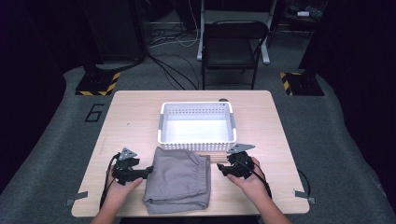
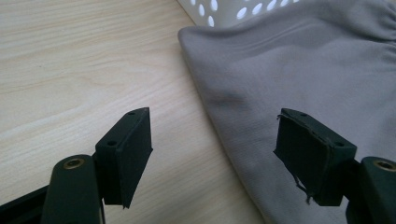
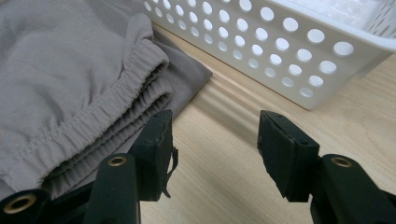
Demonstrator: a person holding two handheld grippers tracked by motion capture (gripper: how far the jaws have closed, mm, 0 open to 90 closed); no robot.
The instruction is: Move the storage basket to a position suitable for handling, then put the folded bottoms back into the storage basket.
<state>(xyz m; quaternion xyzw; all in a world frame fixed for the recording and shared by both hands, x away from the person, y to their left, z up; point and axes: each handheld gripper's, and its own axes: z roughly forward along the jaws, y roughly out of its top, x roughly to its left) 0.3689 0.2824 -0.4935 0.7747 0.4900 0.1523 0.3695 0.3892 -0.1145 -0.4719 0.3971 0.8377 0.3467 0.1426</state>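
The left gripper (image 1: 150, 171) stood with jaws released at the left edge of the one folded grey garment (image 1: 180, 177), the cloth's edge apparently between the pads without being pressed. The right gripper (image 1: 220, 167) was also unclenched, gripping nothing, beside the elastic waistband. The garment lay at the table's (image 1: 130, 116) near edge, just before one white basket (image 1: 196, 122).

One light wooden rectangular table (image 1: 135, 116) carried one white perforated plastic basket (image 1: 196, 136) and one folded grey fabric garment with an elastic waistband (image 1: 177, 179). Two black hand-held grippers were there, a left hand-held gripper (image 1: 148, 171) and a right hand-held gripper (image 1: 221, 168), each in one hand. One black folding chair (image 1: 232, 46) stood behind the table.
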